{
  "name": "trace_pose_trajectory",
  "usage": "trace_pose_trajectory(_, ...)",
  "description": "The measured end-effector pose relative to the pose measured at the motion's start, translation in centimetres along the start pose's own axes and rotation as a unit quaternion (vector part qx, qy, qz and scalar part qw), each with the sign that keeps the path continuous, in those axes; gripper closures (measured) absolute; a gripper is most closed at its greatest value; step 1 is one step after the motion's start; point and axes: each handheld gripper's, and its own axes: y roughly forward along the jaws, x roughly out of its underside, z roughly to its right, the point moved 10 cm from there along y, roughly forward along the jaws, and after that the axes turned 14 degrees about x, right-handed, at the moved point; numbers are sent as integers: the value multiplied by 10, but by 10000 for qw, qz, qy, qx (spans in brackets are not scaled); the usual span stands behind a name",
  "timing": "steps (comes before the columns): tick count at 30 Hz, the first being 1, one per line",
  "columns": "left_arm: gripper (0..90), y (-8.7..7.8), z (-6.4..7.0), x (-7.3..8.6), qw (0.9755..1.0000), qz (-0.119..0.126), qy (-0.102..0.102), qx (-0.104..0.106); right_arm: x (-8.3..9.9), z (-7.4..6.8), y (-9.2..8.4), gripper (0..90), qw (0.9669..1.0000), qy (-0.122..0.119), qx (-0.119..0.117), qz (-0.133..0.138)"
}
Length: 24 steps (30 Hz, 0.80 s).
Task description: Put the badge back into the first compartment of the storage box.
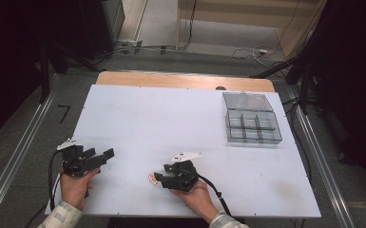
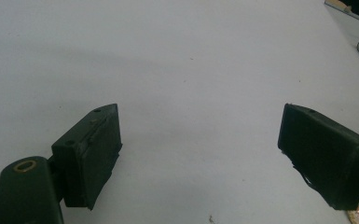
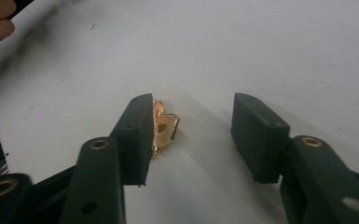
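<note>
1 small gold clip (image 3: 164, 126) lay near the worktop's (image 1: 171, 118) front edge between the right tongs' (image 1: 158, 179) parted jaws, touching 1; the left tongs (image 1: 105, 155) gaped empty; 1 clear compartment box (image 1: 251, 118) sat by the far right corner.

Thing: small gold-coloured metal piece (image 3: 164, 127), also seen in the high view (image 1: 152, 178).
Look: shiny, angular, with stepped edges; finer form too small to tell.
Pose: lying flat.
Place: on the white table (image 1: 171, 123), near its front edge, well apart from the clear compartment box (image 1: 252, 124) at the far right.
</note>
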Motion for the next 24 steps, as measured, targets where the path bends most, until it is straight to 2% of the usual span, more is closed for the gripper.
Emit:
trace_pose_trajectory(5, 137, 0, 0, 0, 10000, 2, -2, -2, 3, -4, 3, 583, 9995, 131, -211, -171)
trace_pose_trajectory(12, 137, 0, 0, 0, 10000, -12, 1, 5, 7, -11, 3, 729, 9985, 152, -422, -310)
trace_pose_trajectory(15, 137, 0, 0, 0, 10000, -15, 3, 11, 4, -17, -1, 833, 9977, 221, -601, -228)
trace_pose_trajectory(16, 137, 0, 0, 0, 10000, -16, 2, 9, 4, -17, -1, 833, 9977, 221, -601, -228)
trace_pose_trajectory(17, 137, 0, 0, 0, 10000, -21, 4, 7, 3, -20, -4, 864, 9968, 207, -739, -216)
trace_pose_trajectory(20, 137, 0, 0, 0, 10000, -19, -2, 8, 3, -23, -5, 866, 9968, 138, -766, -200)
trace_pose_trajectory(24, 137, 0, 1, 0, 10000, -9, 8, 15, 1, -21, -7, 866, 9967, 174, -775, -151)
